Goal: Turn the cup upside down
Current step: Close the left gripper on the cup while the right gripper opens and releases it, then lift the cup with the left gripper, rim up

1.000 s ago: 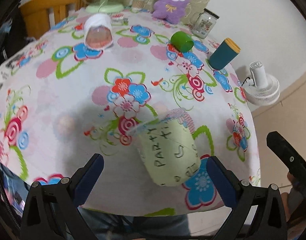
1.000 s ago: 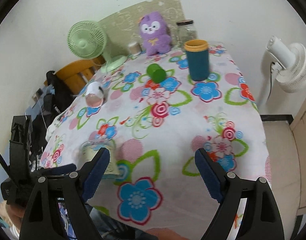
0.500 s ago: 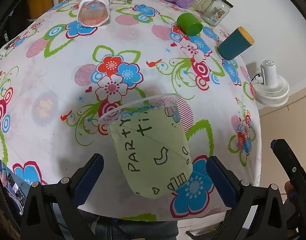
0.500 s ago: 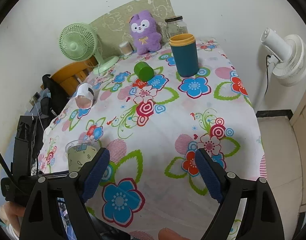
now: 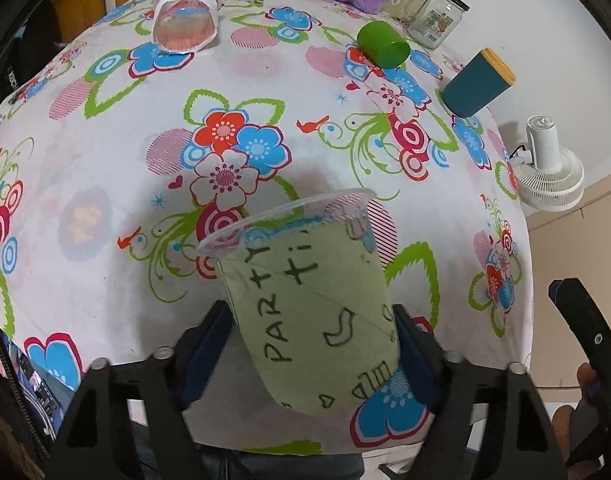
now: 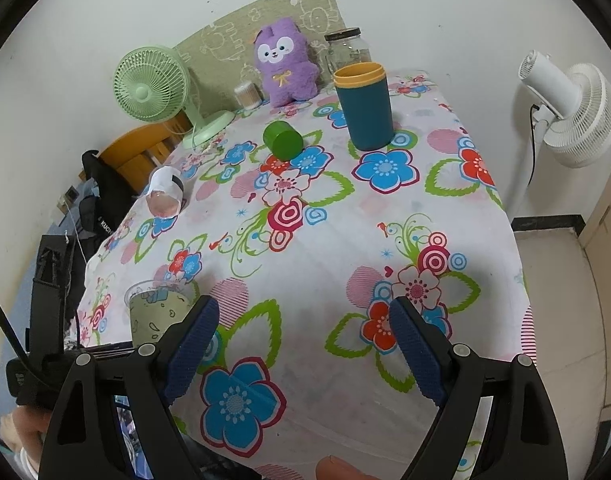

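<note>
A clear plastic cup with a pale green "PARTY" sleeve (image 5: 313, 312) stands upright, rim up, near the table's front edge. My left gripper (image 5: 311, 328) is shut on the cup, its blue pads pressed against both sides of the lower half. The cup also shows in the right wrist view (image 6: 155, 310), at the left, with the left gripper's black frame beside it. My right gripper (image 6: 301, 344) is open and empty above the front of the table, to the right of the cup.
On the flowered tablecloth (image 5: 105, 160) are a white cup lying on its side (image 5: 185, 20), a green cup on its side (image 5: 381, 44), a teal tumbler (image 6: 363, 106), a glass jar (image 6: 347, 50), a purple plush toy (image 6: 283, 66) and a green desk fan (image 6: 153, 88). A white floor fan (image 6: 573, 112) stands right of the table.
My left gripper has moved in around the party cup and closed on it; it was open before. The right gripper has stayed open and shifted a little.
</note>
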A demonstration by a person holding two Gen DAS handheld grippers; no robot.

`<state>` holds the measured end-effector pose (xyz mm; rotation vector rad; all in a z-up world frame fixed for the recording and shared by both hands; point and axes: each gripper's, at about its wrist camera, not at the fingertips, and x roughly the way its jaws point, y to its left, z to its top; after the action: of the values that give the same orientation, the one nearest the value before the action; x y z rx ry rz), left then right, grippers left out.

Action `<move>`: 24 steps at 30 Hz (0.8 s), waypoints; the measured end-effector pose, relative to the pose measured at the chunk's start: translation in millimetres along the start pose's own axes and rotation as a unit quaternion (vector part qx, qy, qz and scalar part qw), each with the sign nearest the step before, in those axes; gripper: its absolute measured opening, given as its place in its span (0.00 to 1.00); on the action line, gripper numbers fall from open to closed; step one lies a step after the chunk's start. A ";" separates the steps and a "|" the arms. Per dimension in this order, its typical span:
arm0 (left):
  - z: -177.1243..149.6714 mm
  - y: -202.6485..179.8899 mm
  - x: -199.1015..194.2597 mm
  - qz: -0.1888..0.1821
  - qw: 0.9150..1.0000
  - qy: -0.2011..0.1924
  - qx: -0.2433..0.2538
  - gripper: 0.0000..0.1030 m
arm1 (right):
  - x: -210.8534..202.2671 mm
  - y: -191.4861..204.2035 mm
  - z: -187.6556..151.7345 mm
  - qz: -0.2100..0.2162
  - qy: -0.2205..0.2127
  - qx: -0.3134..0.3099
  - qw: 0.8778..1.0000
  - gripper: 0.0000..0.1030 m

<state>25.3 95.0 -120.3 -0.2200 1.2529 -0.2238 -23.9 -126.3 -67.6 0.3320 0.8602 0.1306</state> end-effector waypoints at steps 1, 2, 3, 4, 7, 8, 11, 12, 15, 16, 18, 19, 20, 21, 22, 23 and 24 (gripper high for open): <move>0.4 0.5 -0.8 -0.002 1.000 -0.001 0.001 0.70 | 0.0 -0.1 0.1 0.001 0.000 -0.001 1.000 0.86; 0.6 1.2 -1.7 -0.003 1.000 -0.001 0.001 0.69 | 0.6 0.6 -0.4 0.002 0.001 -0.002 1.000 0.86; 1.3 2.6 -2.8 -0.003 1.000 -0.001 0.002 0.69 | 1.3 1.4 -0.4 0.002 0.001 -0.003 1.000 0.86; 1.6 3.7 -3.6 -0.002 1.000 -0.002 0.002 0.69 | 1.7 2.9 -1.1 0.001 0.002 -0.007 1.000 0.86; 4.1 7.4 -9.1 0.009 1.000 -0.004 0.014 0.68 | 4.4 8.8 -3.1 -0.003 0.003 -0.019 1.000 0.86; 5.8 7.0 -10.0 0.010 1.000 -0.002 0.021 0.68 | 5.7 11.2 -4.4 -0.003 0.005 -0.025 1.000 0.86; 13.4 7.4 -16.7 0.011 0.998 0.018 0.055 0.68 | 8.1 16.8 -7.2 0.001 0.009 -0.037 0.999 0.86; 16.2 7.2 -19.9 0.014 0.997 0.023 0.068 0.68 | 9.2 19.0 -8.5 0.001 0.010 -0.043 0.999 0.86; 31.1 3.6 -38.3 0.040 0.991 0.031 0.123 0.68 | 12.4 25.4 -12.6 0.002 0.013 -0.059 0.998 0.86; 33.4 3.5 -42.3 0.045 0.990 0.033 0.133 0.68 | 14.0 28.3 -14.5 0.004 0.015 -0.065 0.998 0.86; 40.9 -0.5 -52.6 0.062 0.983 0.043 0.170 0.68 | 16.9 33.4 -18.2 0.014 0.021 -0.077 0.997 0.86; 43.2 -1.7 -55.3 0.069 0.979 0.050 0.184 0.68 | 18.6 36.3 -20.1 0.018 0.024 -0.084 0.996 0.86; 44.8 -2.2 -57.0 0.075 0.976 0.059 0.196 0.68 | 20.5 40.0 -22.4 0.022 0.027 -0.094 0.995 0.86; 46.1 -3.0 -57.3 0.079 0.972 0.071 0.208 0.68 | 22.5 44.0 -25.0 0.027 0.030 -0.105 0.994 0.86; 47.3 -3.8 -57.4 0.082 0.969 0.085 0.219 0.68 | 24.0 46.8 -26.8 0.032 0.032 -0.113 0.993 0.86; 47.5 -4.3 -57.6 0.083 0.966 0.094 0.228 0.68 | 26.3 50.2 -29.2 0.037 0.035 -0.123 0.991 0.86; 47.2 -5.3 -56.6 0.087 0.960 0.109 0.242 0.68 | 28.3 52.8 -30.9 0.042 0.037 -0.130 0.990 0.86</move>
<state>53.4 108.2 -53.2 0.3446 1.3856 -0.4014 -28.0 -62.4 -88.8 0.1187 0.8912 0.3314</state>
